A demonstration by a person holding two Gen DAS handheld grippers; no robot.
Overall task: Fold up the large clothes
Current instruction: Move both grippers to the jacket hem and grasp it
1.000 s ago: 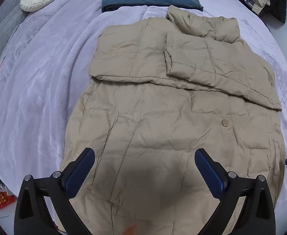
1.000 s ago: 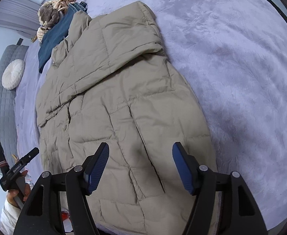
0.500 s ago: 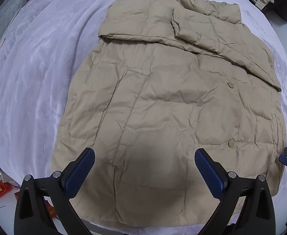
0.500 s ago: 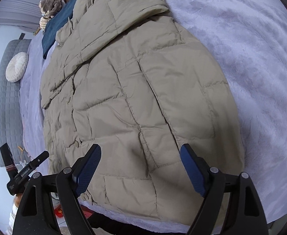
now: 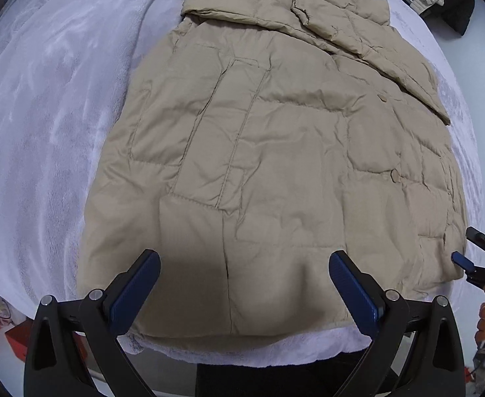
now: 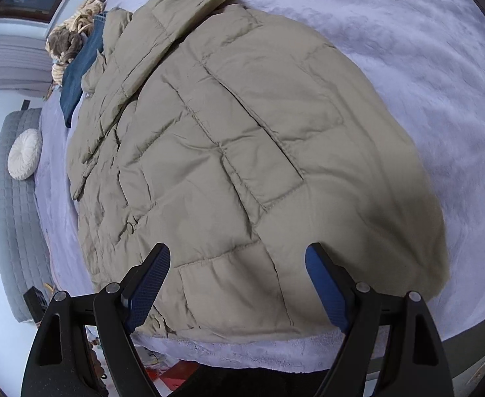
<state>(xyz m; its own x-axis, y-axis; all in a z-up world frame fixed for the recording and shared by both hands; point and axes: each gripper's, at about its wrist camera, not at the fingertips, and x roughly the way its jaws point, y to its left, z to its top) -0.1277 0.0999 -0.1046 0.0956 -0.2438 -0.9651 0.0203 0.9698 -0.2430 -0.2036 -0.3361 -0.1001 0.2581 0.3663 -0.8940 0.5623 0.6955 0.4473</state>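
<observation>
- The beige puffer coat (image 5: 275, 152) is spread flat on the bed (image 5: 44, 125), front up, hem at the near edge, both sleeves already folded across the chest – so my guess is the step in hand is the bottom-up fold.
- Left tongs (image 5: 244, 289) and right tongs (image 6: 237, 284) both hang wide open just over the hem, holding nothing (neither is touching the fabric as far as I can tell).
- Next move probably needs each one to pinch a hem corner, then carry the hem up toward the collar together – it's puffy, so it may spring back.
- Writing: none I can read on the coat. Folded jeans (image 6: 77, 79) sit past the collar.
</observation>
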